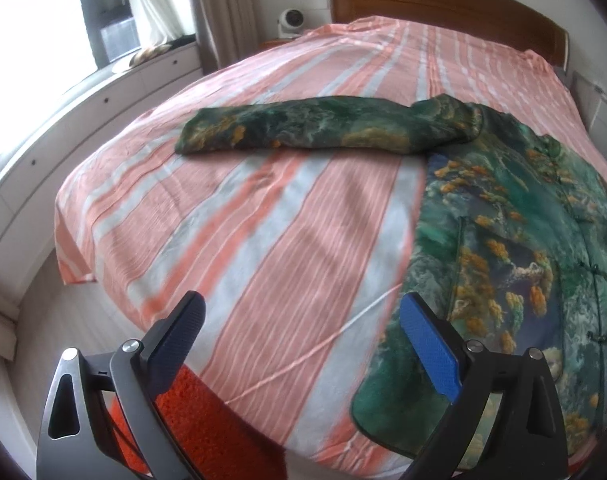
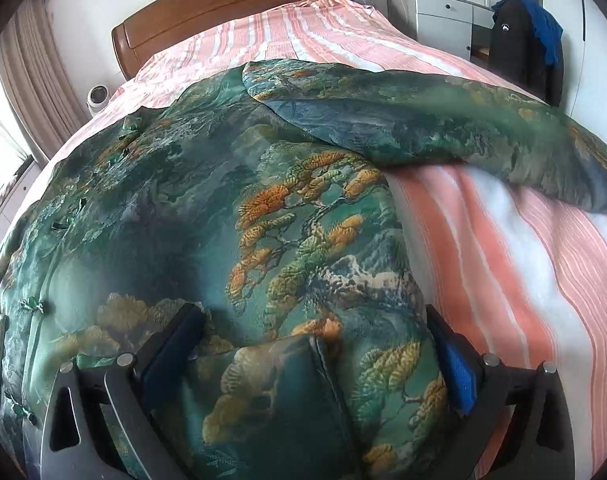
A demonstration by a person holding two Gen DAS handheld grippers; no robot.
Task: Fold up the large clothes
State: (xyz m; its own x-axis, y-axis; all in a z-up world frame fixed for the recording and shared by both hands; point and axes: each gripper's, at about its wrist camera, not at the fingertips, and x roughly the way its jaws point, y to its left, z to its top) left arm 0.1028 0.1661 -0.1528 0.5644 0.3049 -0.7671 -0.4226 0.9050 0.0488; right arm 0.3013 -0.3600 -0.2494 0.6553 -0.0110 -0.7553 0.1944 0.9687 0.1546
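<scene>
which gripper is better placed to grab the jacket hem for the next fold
Right. The right gripper is open with a raised fold of the green jacket between its fingers. The left gripper is open over bare striped sheet, beside the jacket edge.

I can read no words or numbers anywhere. The only mark I find is a small white logo on the chest of the dark jacket [image 2: 509, 40] draped over a chair by the far wall in my right wrist view, and it is too small for me to make out.
</scene>
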